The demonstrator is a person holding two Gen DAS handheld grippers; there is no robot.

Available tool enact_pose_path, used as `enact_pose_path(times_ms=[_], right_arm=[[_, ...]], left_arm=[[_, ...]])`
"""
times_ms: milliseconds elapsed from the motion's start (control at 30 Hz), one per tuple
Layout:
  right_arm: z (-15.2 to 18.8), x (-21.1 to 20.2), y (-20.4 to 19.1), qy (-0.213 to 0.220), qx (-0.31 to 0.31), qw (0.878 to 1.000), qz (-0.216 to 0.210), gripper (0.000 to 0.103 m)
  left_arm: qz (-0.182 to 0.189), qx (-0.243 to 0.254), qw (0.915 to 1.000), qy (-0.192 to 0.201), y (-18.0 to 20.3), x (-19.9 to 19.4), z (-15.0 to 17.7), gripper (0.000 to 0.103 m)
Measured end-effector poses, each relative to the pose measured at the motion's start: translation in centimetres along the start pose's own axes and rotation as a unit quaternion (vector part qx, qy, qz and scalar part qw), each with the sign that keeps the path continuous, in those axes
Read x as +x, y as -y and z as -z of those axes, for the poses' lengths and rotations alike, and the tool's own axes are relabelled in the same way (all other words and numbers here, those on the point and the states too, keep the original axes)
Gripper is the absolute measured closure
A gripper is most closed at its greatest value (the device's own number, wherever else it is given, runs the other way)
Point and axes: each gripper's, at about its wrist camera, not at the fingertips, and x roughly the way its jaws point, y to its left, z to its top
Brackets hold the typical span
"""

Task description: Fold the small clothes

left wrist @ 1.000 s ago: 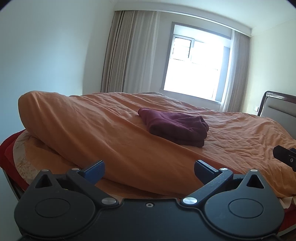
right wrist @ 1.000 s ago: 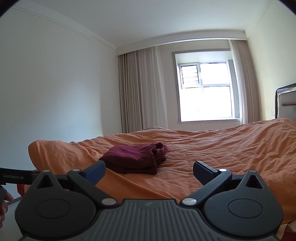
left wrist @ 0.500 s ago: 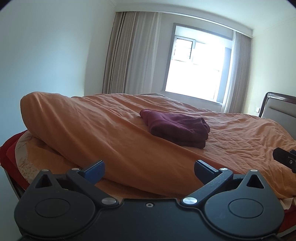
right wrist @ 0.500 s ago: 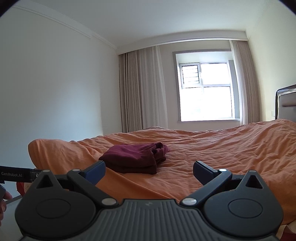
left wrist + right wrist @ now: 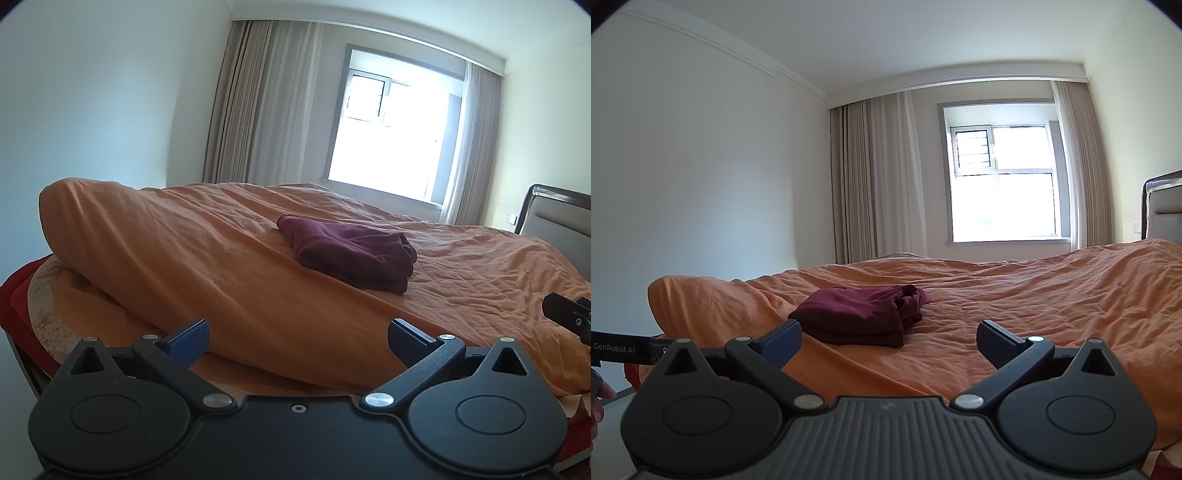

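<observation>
A dark maroon garment lies folded in a compact stack on the orange duvet, near the middle of the bed. The right wrist view shows the same maroon garment a little ahead and left of centre. My left gripper is held back at the bed's near edge, open, with nothing between its blue-padded fingers. My right gripper is also open and empty, short of the garment. Part of the right gripper shows at the right edge of the left wrist view.
The orange duvet covers the whole bed, bunched into a thick roll at the left end. A padded headboard stands at the right. A window with curtains is at the far wall. A hand shows at the left edge.
Both grippers stay open and nearly still; the views shift only slightly. The folded garment has not moved.
</observation>
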Motion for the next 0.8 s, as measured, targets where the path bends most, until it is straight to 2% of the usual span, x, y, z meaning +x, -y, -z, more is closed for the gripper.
enact_pose_path(times_ms=[800], right_arm=[[-0.21,-0.4,0.46,0.001,0.003,1.0,0.001,0.0]], left_arm=[[-0.002,0.001,1.0,-0.001,-0.11,-0.01,-0.01,0.001]])
